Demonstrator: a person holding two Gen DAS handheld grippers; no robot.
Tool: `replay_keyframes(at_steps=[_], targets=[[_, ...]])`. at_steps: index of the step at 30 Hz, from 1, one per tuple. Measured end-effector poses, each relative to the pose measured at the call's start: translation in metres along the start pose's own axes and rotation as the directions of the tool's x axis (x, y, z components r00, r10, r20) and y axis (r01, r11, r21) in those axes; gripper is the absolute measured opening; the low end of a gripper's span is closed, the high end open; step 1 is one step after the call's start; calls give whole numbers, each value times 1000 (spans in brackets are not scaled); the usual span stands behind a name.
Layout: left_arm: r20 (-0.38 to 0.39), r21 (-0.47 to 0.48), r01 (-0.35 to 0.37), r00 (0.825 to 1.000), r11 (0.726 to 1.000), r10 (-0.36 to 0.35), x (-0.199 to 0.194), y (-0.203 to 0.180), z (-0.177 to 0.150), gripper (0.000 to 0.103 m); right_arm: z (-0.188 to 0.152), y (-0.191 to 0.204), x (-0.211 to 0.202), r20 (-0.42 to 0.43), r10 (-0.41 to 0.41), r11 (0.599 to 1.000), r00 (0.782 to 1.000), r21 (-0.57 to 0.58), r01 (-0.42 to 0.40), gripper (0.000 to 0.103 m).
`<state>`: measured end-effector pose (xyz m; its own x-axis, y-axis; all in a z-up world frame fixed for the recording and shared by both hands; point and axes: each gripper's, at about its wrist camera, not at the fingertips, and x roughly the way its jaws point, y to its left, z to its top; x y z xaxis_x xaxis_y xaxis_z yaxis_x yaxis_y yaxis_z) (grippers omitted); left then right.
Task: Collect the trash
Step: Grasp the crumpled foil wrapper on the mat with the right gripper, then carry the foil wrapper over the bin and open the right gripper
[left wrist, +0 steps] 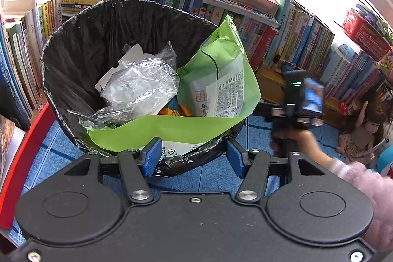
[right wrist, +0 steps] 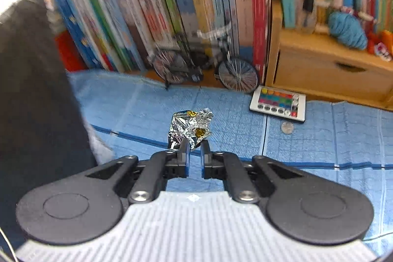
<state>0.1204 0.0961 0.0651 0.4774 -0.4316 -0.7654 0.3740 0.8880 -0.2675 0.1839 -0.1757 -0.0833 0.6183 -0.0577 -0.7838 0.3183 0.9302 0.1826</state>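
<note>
Pinching the crumpled foil wrapper (right wrist: 190, 129) by its near edge, the right gripper (right wrist: 195, 154) is clenched on it above the blue grid mat (right wrist: 319, 139). The foil looks very light and thin; I think it will crush and tear easily, so a grip on a folded, thicker part is safer than on a loose corner, which may slip out. The left gripper (left wrist: 194, 156) stands half spread around the near rim of the trash bin (left wrist: 73, 46) with the black liner, though I cannot tell if the pads press on it. Inside lie clear plastic film (left wrist: 142, 82) and a green package (left wrist: 221, 80); its printed label is too small to read. The nearby remote control (right wrist: 278, 102) shows no readable writing.
</note>
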Motion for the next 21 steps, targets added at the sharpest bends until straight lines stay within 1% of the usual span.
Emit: replay_keyframes(at_steps=[3, 6, 10, 14, 16, 18, 21], targets=[[-4, -14, 6, 1000, 1000, -6, 0, 1, 1, 55, 5, 7, -43, 57, 48, 999, 997, -7, -48, 11], [-1, -22, 13, 1000, 1000, -13, 0, 3, 2, 55, 12, 14, -85, 122, 103, 995, 987, -16, -101, 11], [6, -10, 13, 1000, 1000, -13, -1, 2, 0, 55, 21, 31, -137, 194, 187, 982, 963, -74, -176, 12], [14, 10, 7, 1000, 1000, -7, -1, 0, -2, 55, 29, 56, -180, 253, 277, 955, 927, -174, -238, 12], [20, 14, 5, 1000, 1000, -5, -1, 0, -3, 55, 33, 69, -195, 266, 329, 936, 906, -218, -276, 12], [22, 16, 7, 1000, 1000, -7, -1, -1, -3, 55, 39, 84, -203, 268, 365, 919, 892, -260, -298, 12], [24, 17, 11, 1000, 1000, -12, -2, 0, -4, 55, 42, 107, -203, 247, 392, 899, 886, -305, -313, 13]])
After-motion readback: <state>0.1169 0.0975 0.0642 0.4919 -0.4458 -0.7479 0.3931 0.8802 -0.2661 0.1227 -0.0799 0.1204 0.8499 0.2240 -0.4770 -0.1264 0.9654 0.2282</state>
